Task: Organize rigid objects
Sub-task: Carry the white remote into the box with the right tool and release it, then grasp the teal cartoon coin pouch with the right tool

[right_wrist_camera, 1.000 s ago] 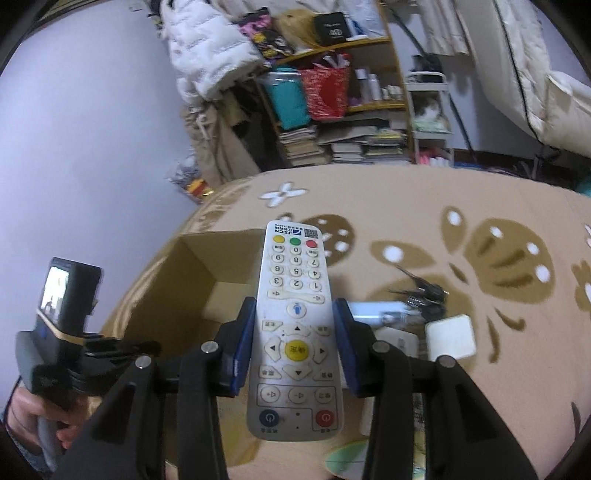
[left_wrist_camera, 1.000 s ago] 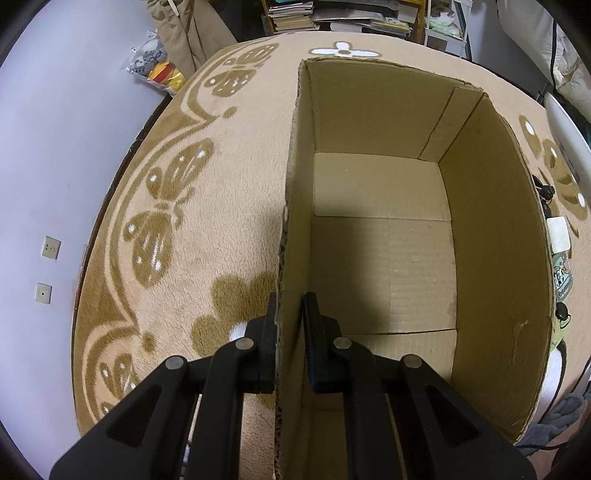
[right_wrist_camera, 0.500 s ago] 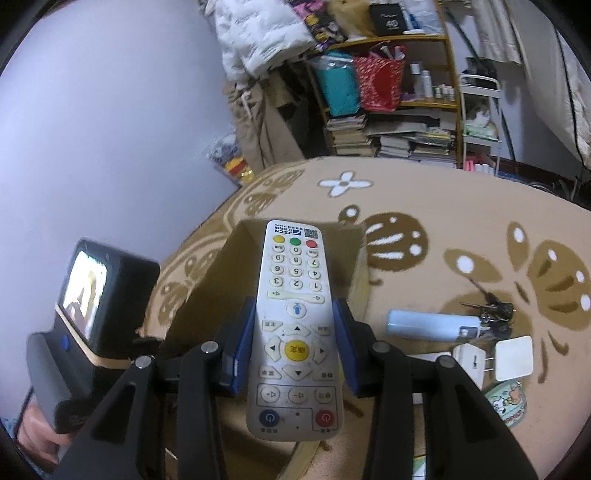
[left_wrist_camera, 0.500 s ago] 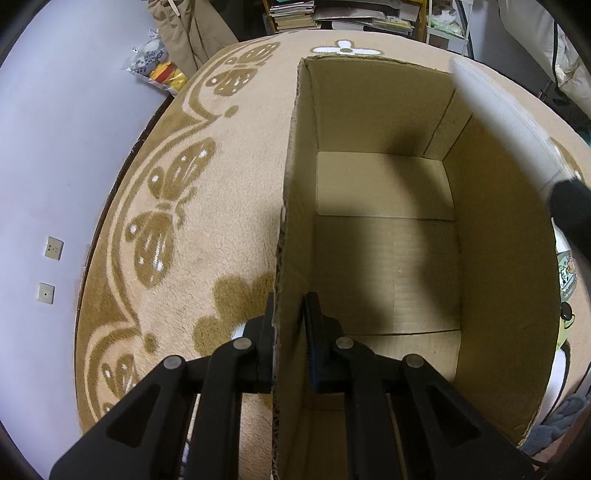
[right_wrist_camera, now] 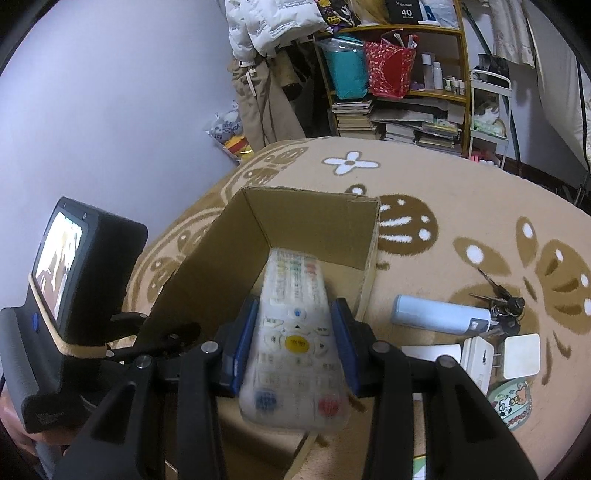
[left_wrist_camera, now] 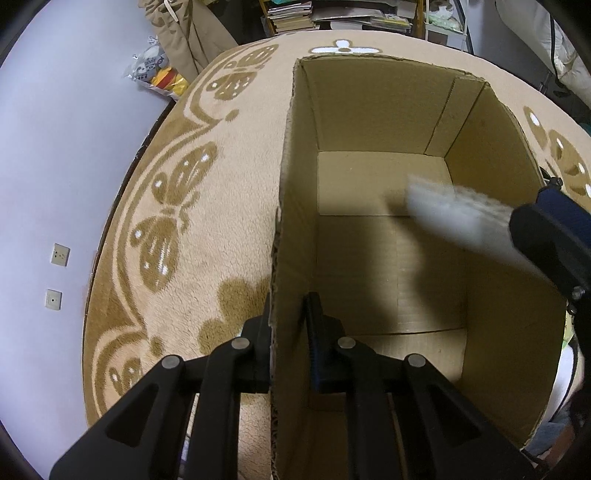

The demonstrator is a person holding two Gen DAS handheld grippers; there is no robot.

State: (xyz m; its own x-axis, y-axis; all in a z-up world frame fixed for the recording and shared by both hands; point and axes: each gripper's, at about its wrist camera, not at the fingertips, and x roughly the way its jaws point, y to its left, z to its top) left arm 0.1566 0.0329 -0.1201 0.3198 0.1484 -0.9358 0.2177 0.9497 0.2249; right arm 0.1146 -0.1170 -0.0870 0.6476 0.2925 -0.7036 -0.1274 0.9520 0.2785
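Left gripper (left_wrist_camera: 286,325) clamps the cardboard box (left_wrist_camera: 369,110) wall, steadying it. Right gripper (right_wrist_camera: 295,332), closed on the blurred remote (right_wrist_camera: 293,332), holds it over the box; best lowered near the box floor before releasing.

**Legible text, current frames**

Right wrist view: one clear reading. A black box (right_wrist_camera: 402,13) on the top shelf of the far bookshelf (right_wrist_camera: 458,33) carries a white "40", with a smaller line beneath it too small to read.

White padded bag (right_wrist_camera: 273,26) hanging left of the shelf: rows of dark print, not resolvable.

Remote control (right_wrist_camera: 295,339) between the right gripper's fingers: key legends and header smeared by motion blur, nothing readable.

Book spines (right_wrist_camera: 354,118) on the lower shelf: no titles resolvable.

Left wrist view: cardboard box (left_wrist_camera: 480,155) walls show no print. No readable text.
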